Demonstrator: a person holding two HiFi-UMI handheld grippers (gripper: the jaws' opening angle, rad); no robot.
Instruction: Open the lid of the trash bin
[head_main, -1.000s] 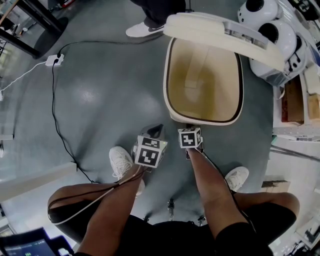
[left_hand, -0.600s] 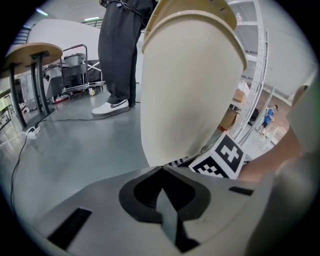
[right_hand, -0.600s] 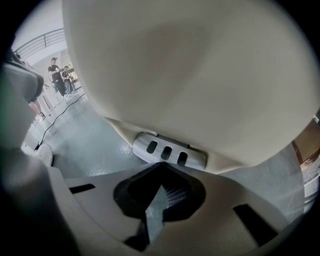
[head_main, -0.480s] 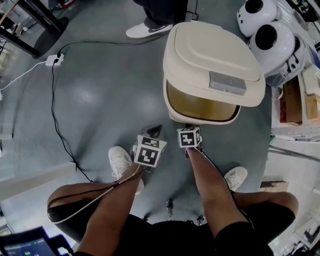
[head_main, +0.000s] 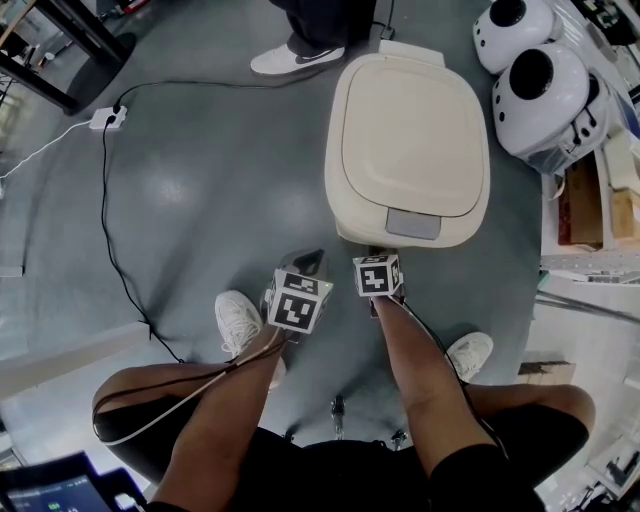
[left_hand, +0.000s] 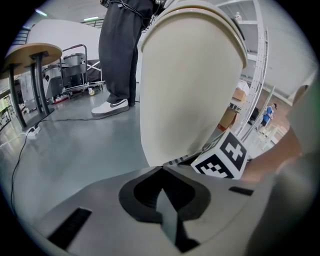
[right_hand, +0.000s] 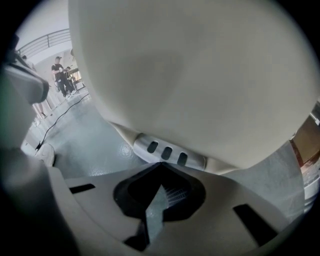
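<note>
At the front foot of the trash bin (left_hand: 185, 90), its lid (head_main: 410, 120) shut, the right gripper (right_hand: 161, 166), clenched on nothing, points at the grey pedal (right_hand: 169, 151). The left gripper (left_hand: 161, 170), also clenched and empty, hangs near the bin's wall. An off-centre press could slip off the pedal, leaving the lid down.

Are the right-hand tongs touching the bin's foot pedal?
Cannot tell. Right gripper view: the shut right tongs end right at the pedal; no contact or gap shows plainly.
</note>
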